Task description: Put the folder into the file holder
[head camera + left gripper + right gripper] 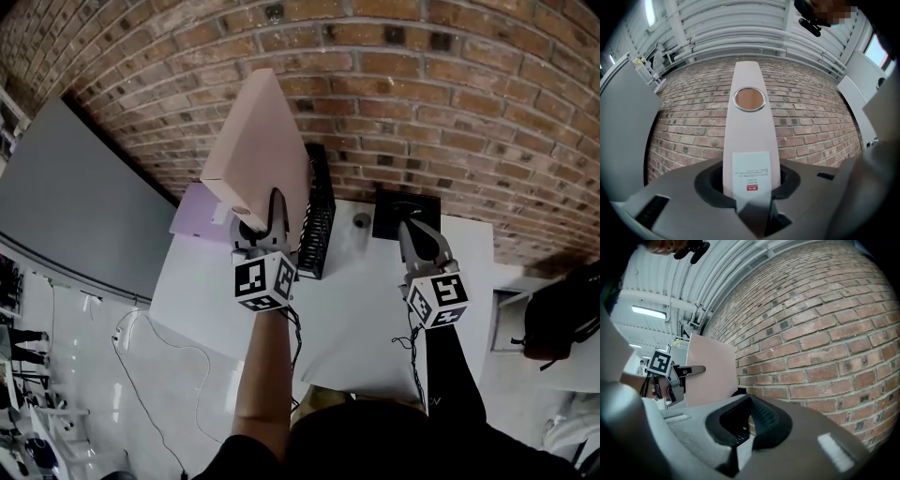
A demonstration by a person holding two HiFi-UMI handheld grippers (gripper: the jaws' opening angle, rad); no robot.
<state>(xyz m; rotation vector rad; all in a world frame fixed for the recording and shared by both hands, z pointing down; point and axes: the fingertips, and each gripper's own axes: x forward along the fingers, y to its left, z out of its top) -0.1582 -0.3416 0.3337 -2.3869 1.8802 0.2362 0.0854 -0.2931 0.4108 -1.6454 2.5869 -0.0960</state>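
Observation:
My left gripper (262, 221) is shut on the spine of a pink folder (258, 141), which it holds upright above the table's far left part. In the left gripper view the spine (750, 140), with a metal ring hole and a white label, stands between the jaws (751, 180). The black mesh file holder (319, 225) stands just right of the folder, against the brick wall. My right gripper (417, 246) hovers over the table's right side with nothing in it, jaws together. From the right gripper view (747, 420) the pink folder (710, 376) shows at left.
A lilac folder (202, 211) lies flat on the white table (356, 319) under the pink one. A black tray-like thing (405, 208) and a small grey object (362, 221) sit by the wall. A grey partition (75, 206) stands at left, a dark bag (558, 319) at right.

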